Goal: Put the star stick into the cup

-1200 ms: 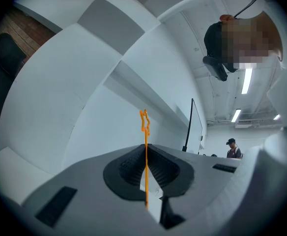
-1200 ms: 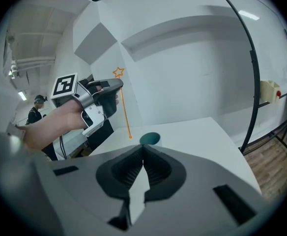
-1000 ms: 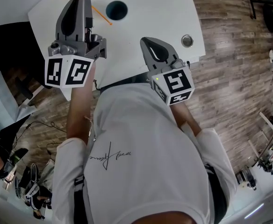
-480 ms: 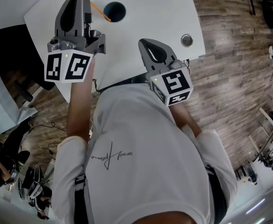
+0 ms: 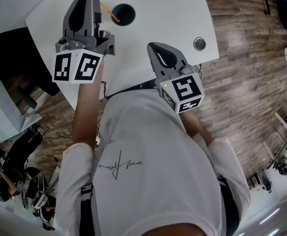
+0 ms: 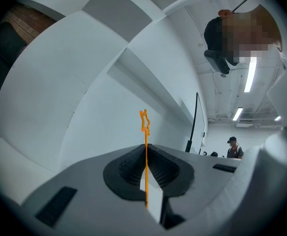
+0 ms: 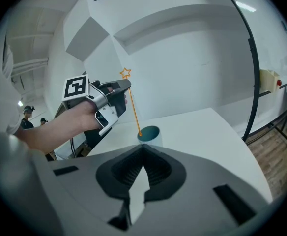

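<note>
While the left gripper [image 6: 146,151], arm outstretched, clamps the thin orange star stick [image 6: 145,132], tip at the rim of the round teal cup [image 7: 149,133], the right gripper [image 7: 143,151] hangs closed, empty

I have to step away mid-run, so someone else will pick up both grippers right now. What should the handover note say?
Left gripper: shut on the star stick, star end up, stick held slanted above the table.
Right gripper: shut, empty, pointing toward the cup.
Cup: upright on the white table, teal inside.
Done: stick grasped and off the table; its lower tip is at the cup's rim, not clearly inside.
Left: lower the stick into the cup, then open the left jaws.
</note>
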Tool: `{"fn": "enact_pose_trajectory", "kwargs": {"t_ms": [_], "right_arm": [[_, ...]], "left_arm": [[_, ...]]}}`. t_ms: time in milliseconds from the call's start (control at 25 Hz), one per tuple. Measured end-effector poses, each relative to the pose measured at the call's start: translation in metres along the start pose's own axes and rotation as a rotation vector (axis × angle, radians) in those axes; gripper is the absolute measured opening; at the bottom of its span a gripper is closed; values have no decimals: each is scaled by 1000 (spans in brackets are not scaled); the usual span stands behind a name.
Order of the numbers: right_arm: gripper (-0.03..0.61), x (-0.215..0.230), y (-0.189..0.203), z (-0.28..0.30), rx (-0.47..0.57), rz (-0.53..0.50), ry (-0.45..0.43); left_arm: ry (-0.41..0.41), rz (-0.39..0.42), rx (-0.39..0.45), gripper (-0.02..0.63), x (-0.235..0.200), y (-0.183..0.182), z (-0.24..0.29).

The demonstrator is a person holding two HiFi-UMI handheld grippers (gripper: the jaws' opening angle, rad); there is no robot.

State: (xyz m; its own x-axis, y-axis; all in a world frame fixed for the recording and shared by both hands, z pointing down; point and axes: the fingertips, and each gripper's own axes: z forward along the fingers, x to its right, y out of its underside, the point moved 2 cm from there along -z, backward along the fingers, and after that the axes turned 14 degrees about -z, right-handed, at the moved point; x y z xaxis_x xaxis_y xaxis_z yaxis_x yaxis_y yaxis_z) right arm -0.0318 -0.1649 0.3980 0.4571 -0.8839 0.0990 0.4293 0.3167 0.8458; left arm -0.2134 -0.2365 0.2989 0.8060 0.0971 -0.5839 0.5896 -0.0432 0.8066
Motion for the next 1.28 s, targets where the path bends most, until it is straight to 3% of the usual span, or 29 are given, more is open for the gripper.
{"fn": "enact_pose_trajectory", "kwargs": {"t_ms": [1280], "right_arm": [[10, 1, 7, 6, -39, 32, 40]], "left_arm": [[-52, -21, -62, 17, -44, 47, 3]]}}
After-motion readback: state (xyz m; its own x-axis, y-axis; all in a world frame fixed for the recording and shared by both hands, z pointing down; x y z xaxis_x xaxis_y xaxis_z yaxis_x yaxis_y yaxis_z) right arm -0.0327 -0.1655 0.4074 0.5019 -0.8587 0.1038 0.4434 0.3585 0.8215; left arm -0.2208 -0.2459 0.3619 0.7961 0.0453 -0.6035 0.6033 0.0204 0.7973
